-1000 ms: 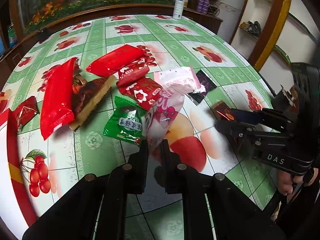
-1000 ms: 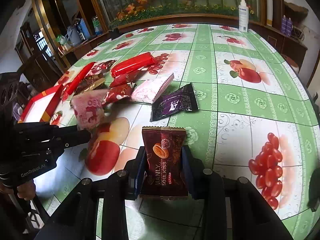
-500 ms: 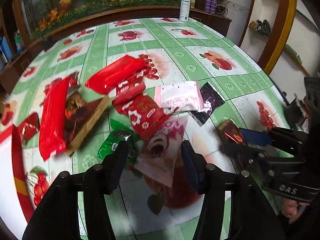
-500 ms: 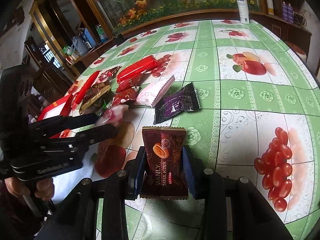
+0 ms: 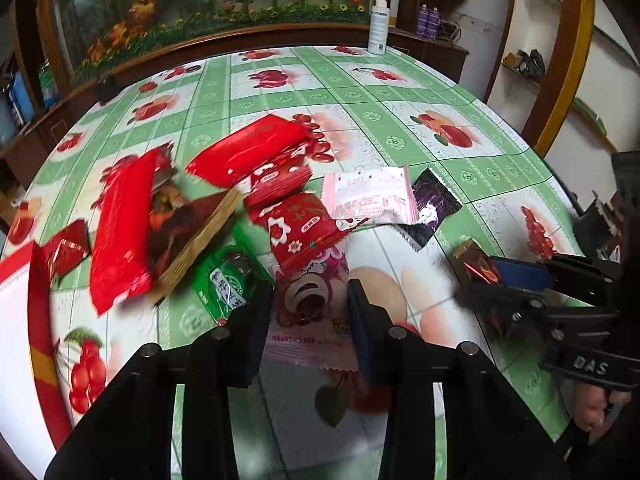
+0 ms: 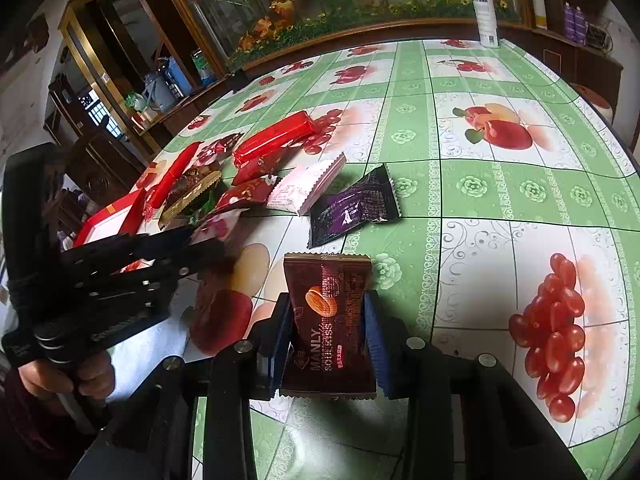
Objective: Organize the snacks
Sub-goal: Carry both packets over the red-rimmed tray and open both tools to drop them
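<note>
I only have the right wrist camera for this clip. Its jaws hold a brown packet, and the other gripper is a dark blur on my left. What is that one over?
Observer: The left gripper has its jaws on either side of a pink packet printed with a bear face.
Operator: Is it gripped?
Observer: I cannot tell. The packet's near edge spreads wider than the gap and seems to lie flat on the tablecloth.
Operator: Is anything crowding it?
Observer: A green packet lies right beside one of the jaws.
</note>
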A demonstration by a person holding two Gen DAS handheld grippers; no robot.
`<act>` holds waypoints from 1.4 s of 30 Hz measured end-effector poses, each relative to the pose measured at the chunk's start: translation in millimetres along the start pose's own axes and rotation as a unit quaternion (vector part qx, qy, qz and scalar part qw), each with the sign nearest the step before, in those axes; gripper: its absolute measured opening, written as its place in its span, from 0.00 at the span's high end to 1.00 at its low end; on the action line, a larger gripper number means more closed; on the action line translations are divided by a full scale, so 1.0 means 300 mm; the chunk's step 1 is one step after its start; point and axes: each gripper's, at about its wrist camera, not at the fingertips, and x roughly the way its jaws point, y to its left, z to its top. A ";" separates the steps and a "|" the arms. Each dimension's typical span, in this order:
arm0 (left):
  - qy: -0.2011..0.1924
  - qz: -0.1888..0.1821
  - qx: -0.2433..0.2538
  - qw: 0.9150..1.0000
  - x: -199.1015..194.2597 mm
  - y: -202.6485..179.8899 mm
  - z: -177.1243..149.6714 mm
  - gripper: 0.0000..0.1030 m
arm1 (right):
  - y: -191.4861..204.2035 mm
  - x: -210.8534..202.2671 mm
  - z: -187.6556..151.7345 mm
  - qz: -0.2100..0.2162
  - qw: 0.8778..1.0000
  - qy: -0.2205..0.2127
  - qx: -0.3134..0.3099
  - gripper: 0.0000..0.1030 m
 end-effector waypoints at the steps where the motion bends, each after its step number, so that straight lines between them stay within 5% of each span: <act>1: -0.003 -0.001 0.000 1.000 -0.015 0.006 -0.010 0.67 | 0.009 0.000 -0.002 -0.002 1.000 0.000 -0.002 0.64; 15: -0.075 0.029 -0.045 0.996 -0.332 0.220 -0.152 0.66 | 0.256 0.066 -0.015 0.052 0.997 0.033 -0.042 0.65; 22: -0.122 0.109 -0.101 0.981 -0.513 0.459 -0.256 0.66 | 0.555 0.086 0.044 0.124 0.986 0.018 -0.107 0.66; 32: -0.106 0.163 -0.167 0.967 -0.523 0.669 -0.379 0.65 | 0.968 0.209 0.087 0.229 0.959 0.032 -0.163 0.64; 34: -0.102 0.165 -0.178 0.965 -0.517 0.690 -0.392 0.63 | 1.002 0.218 0.083 0.249 0.955 0.036 -0.160 0.62; 38: -0.102 0.170 -0.197 0.960 -0.516 0.711 -0.405 0.40 | 1.007 0.211 0.076 0.275 0.948 0.034 -0.158 0.58; 42: -0.100 0.167 -0.194 0.961 -0.517 0.704 -0.402 0.40 | 0.908 0.200 0.106 0.265 0.955 0.014 -0.134 0.56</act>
